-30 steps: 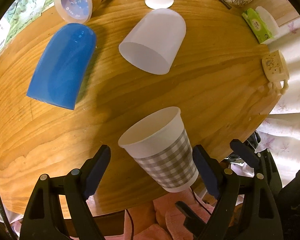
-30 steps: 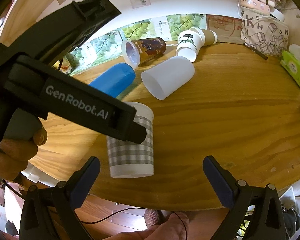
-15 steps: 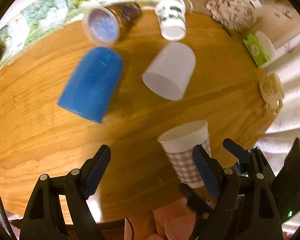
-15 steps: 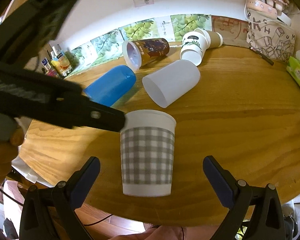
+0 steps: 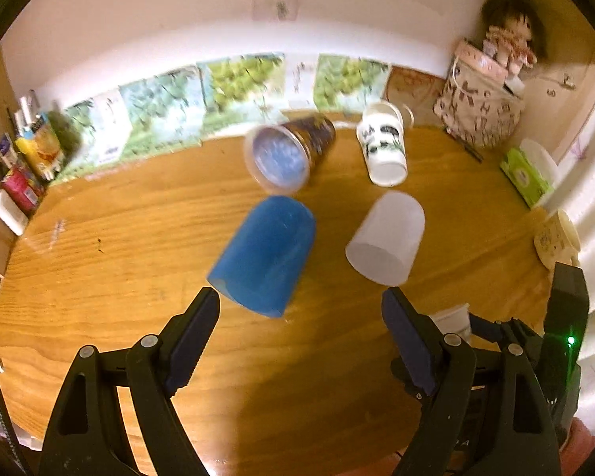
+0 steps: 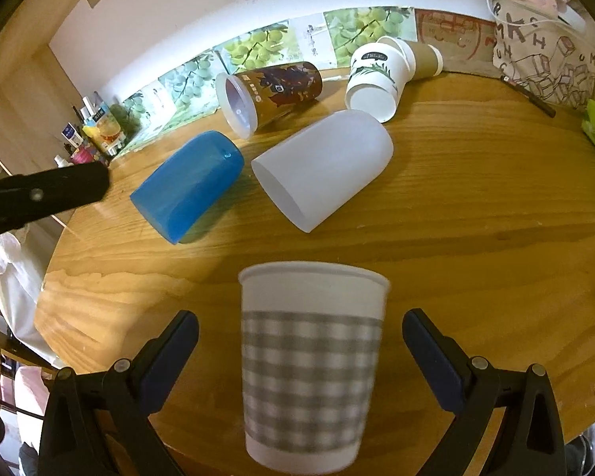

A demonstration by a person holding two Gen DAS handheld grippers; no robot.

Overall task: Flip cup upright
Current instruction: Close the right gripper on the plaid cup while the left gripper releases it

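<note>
Checked cup (image 6: 311, 365): standing up now, mouth on top, near the front edge of the bench (image 6: 476, 206); only the rim peeks out in the left view.
Right tool (image 6: 300, 351): spread wide, one finger on each side of the checked cup, not touching it.
Left tool (image 5: 300, 329): spread wide too, holding nothing, pointed at the gap in front of the blue cup (image 5: 263, 256).
Blue cup: lying on its side behind the checked cup and a bit to the left, open end facing the front.
White frosted cup (image 6: 323, 168): lying on its side right behind the checked cup, just beside the blue one.
Brown picture cup (image 6: 269, 91): lying down farther back, near the wall.
White leaf cup (image 6: 375, 79): also lying down, far behind the checked cup, to the right.
Step now: likely done with the checked cup, next one to pick.
Good way: go for the blue cup, closest to the left tool; slide one finger on each side of its round body, near the middle.
Squeeze: soft but firm, so no slipping.
Turn: lift a little, tip the open end up, set the bottom flat down.
Watch out: keep clear of the frosted cup close by, easy to bump and roll.
Let go: only when standing still.
</note>
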